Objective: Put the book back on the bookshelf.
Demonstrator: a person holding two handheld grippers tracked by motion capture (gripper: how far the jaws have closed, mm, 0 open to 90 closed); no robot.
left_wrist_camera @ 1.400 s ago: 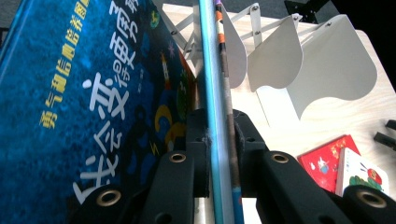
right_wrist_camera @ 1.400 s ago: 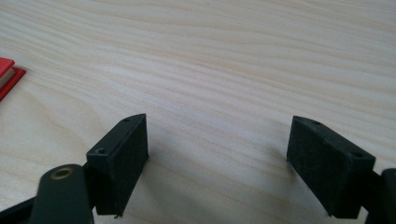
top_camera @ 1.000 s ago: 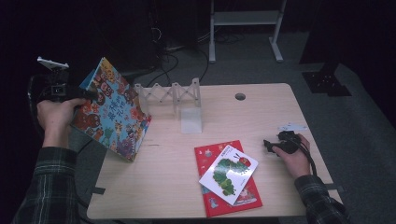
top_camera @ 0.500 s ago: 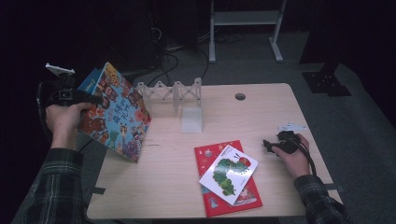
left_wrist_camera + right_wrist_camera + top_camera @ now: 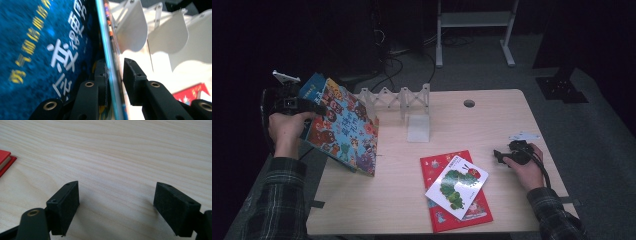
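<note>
While our right gripper [image 5: 498, 156] rests on the table [image 5: 492, 120] with its jaws wide and bare, well apart from the work, what matters is how the big picture book [image 5: 343, 127] lies to our left gripper [image 5: 314, 107]; its upper edge runs between the jaws in the left gripper view, which have just been opening, one pad against the blue cover [image 5: 37, 50] and the other now standing just clear; the book leans tilted, its lower corner at the table's left edge, its long axis slanting down toward us; beyond it, to the right, stands the white folding rack [image 5: 399, 97], so the left hand is far nearer.
</note>
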